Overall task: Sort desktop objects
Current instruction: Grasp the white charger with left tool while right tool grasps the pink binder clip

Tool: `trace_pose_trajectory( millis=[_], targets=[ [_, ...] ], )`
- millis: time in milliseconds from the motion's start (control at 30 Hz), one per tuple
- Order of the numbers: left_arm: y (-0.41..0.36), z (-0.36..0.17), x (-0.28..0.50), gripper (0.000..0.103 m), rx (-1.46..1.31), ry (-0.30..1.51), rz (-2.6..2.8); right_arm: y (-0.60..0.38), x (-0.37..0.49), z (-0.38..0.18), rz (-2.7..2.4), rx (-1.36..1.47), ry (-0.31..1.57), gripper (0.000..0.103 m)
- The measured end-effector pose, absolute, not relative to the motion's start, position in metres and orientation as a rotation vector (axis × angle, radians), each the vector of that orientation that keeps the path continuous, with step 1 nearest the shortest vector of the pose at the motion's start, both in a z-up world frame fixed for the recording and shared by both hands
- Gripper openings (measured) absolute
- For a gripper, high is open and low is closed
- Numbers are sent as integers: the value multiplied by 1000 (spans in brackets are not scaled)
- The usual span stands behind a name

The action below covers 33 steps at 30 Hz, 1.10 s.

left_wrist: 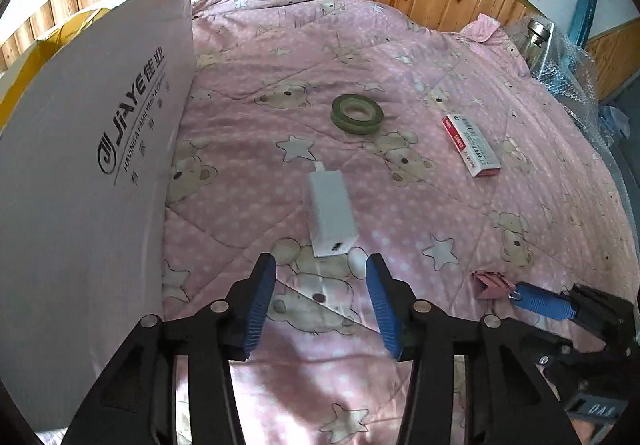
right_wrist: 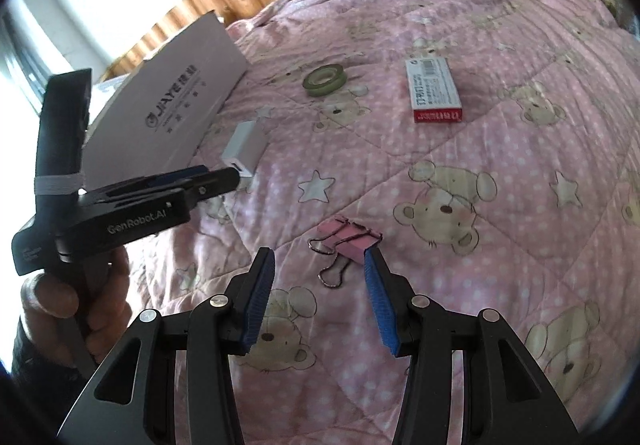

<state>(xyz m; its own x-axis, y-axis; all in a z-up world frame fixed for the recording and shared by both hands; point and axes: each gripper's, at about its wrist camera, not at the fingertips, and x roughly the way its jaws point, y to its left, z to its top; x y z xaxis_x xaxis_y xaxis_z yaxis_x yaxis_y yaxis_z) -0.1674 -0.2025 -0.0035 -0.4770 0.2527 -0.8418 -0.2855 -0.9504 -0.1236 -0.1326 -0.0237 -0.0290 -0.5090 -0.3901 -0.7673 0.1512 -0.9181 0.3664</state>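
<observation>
Four small things lie on the pink bear-print quilt (left_wrist: pixel 400 57): one white adapter (left_wrist: pixel 330 209), one green tape roll (left_wrist: pixel 356 113) beyond it, one red-and-white staple box (left_wrist: pixel 471 145) far right, and one pink binder clip (right_wrist: pixel 350 241). The left gripper (left_wrist: pixel 320 265) has its fingers apart, empty, just short of the adapter's near end. The right gripper (right_wrist: pixel 319 259) is spread too, its right fingertip (right_wrist: pixel 370 259) beside the clip. One grey box (left_wrist: pixel 88 173) stands at left.

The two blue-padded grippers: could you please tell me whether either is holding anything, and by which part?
Nothing is held. The left gripper stands open just short of the white rectangular adapter; the right gripper is open at the pink binder clip.
</observation>
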Motion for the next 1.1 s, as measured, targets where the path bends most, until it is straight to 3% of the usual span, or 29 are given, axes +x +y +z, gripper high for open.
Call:
trace_pose_trajectory(
  millis=[333,367,400,500,567,700,800,900,967,1033,1100],
  targets=[
    [-187,-18,-193,50,-1412,170,2436,-46,-131,-36,-2627,1403,-328,51],
    [-186,-19,-194,50,-1405,174,2445,-45,-132,-36,-2636,1399,-342,48],
    [-186,-19,-193,50,-1394,179,2450,-44,-132,-36,-2642,1398,-344,38],
    [-187,-19,-190,34,-1370,213,2473,-41,-134,-37,-2653,1406,-337,20],
    [-189,-18,-185,28,-1359,222,2474,-38,-136,-38,-2639,1408,-333,15],
    [-192,-18,-177,26,-1352,206,2475,-36,-134,-38,-2628,1400,-332,12],
    [-196,-14,-170,25,-1344,168,2465,-32,-130,-36,-2622,1389,-342,12],
    [-200,-10,-165,29,-1342,125,2438,-23,-126,-36,-2600,1378,-409,20],
    [-206,-8,-164,46,-1340,89,2439,-19,-125,-35,-2587,1370,-452,33],
    [-208,-6,-165,53,-1331,72,2442,-19,-125,-35,-2588,1368,-469,38],
    [-205,-6,-167,53,-1324,78,2445,-20,-126,-36,-2577,1366,-475,38]
  ],
)
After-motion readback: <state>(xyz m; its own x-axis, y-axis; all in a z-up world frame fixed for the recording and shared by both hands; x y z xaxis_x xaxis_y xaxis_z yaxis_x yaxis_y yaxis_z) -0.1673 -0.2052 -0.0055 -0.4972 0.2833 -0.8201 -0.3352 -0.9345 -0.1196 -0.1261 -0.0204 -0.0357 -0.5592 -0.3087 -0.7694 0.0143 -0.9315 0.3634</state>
